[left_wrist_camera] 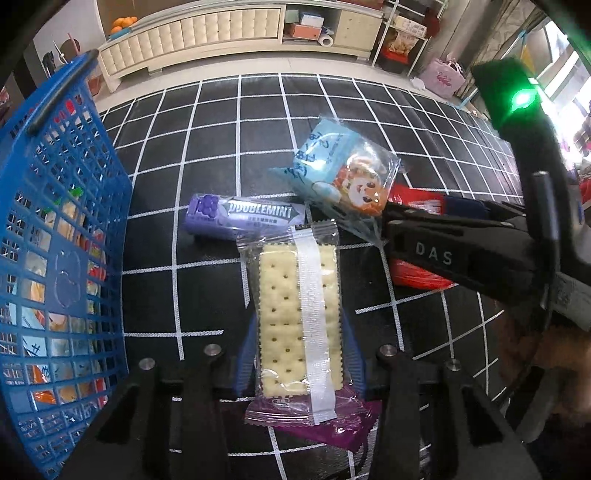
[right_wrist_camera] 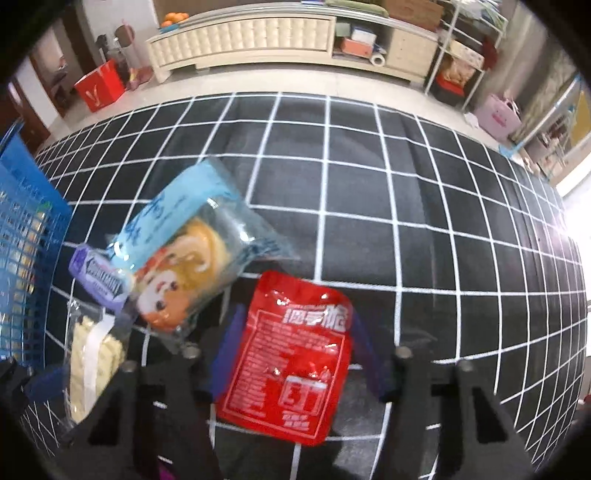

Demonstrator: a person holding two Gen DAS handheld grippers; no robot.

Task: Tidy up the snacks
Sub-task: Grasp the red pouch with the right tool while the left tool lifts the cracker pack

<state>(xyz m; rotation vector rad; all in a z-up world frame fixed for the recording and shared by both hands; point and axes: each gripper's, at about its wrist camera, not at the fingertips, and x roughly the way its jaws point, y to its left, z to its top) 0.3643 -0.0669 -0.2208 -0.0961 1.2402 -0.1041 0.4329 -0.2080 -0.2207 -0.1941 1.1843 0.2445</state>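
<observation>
In the left wrist view my left gripper (left_wrist_camera: 299,354) is open, its blue pads either side of a clear cracker packet (left_wrist_camera: 299,317) lying on the mat. A purple wrapper (left_wrist_camera: 328,428) lies under the packet's near end. A purple Doublemint gum pack (left_wrist_camera: 243,216) and a light blue cartoon snack bag (left_wrist_camera: 343,173) lie beyond. In the right wrist view my right gripper (right_wrist_camera: 291,347) is open around a red foil pouch (right_wrist_camera: 288,362) on the mat. The blue bag (right_wrist_camera: 184,258), gum (right_wrist_camera: 99,280) and crackers (right_wrist_camera: 92,362) lie to its left.
A blue mesh basket (left_wrist_camera: 55,229) with several snacks inside stands at the left; it also shows in the right wrist view (right_wrist_camera: 26,251). The black mat with white grid (right_wrist_camera: 406,221) stretches right and far. A cream cabinet (right_wrist_camera: 251,33) stands beyond it.
</observation>
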